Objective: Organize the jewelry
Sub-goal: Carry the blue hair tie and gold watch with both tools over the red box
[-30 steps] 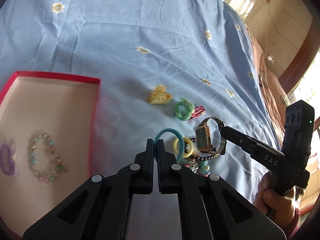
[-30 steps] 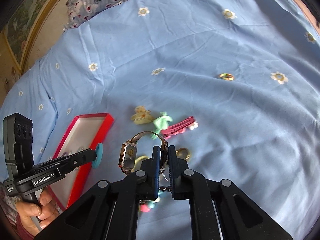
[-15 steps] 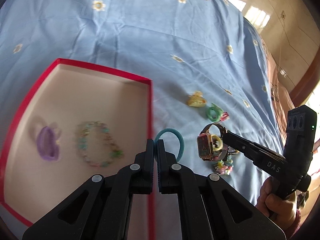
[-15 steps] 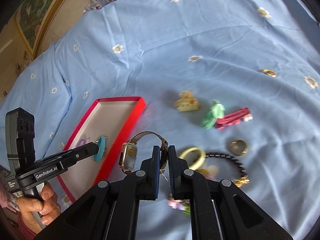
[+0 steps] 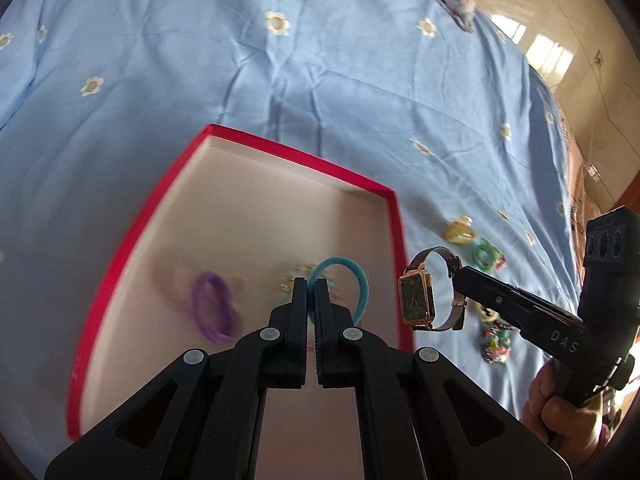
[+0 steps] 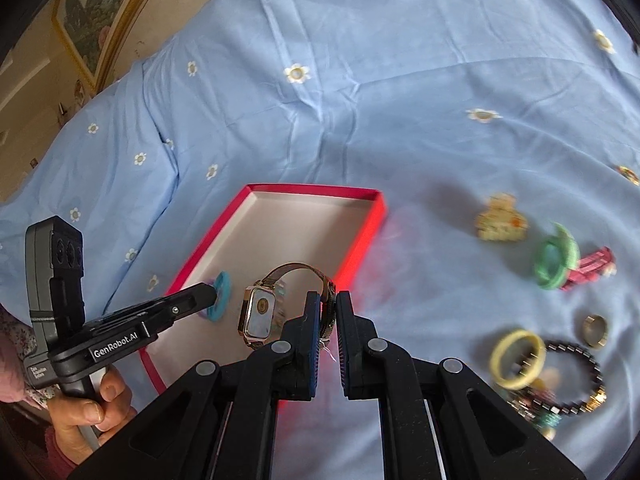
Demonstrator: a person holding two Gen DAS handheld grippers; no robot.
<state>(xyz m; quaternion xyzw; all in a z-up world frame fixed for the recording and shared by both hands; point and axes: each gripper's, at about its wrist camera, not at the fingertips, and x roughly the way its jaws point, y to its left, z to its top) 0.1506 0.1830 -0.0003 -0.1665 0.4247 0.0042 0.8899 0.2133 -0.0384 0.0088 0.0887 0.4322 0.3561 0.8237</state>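
Left wrist view shows the left gripper (image 5: 311, 286) clamped on a teal hair tie (image 5: 347, 282) over the red box (image 5: 276, 146), ready to drop it in, while the right gripper (image 6: 328, 306) pinches the watch (image 6: 262, 314) by its strap beside it.

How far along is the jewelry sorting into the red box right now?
Partly done. A purple hair tie and a blurred beaded piece already lie in the red cardboard box. The left claw holds a teal hair tie; the right claw holds a square-faced gold wristwatch. A yellow hair claw, green ring, dark beaded bracelet and others remain on the blue sheet.
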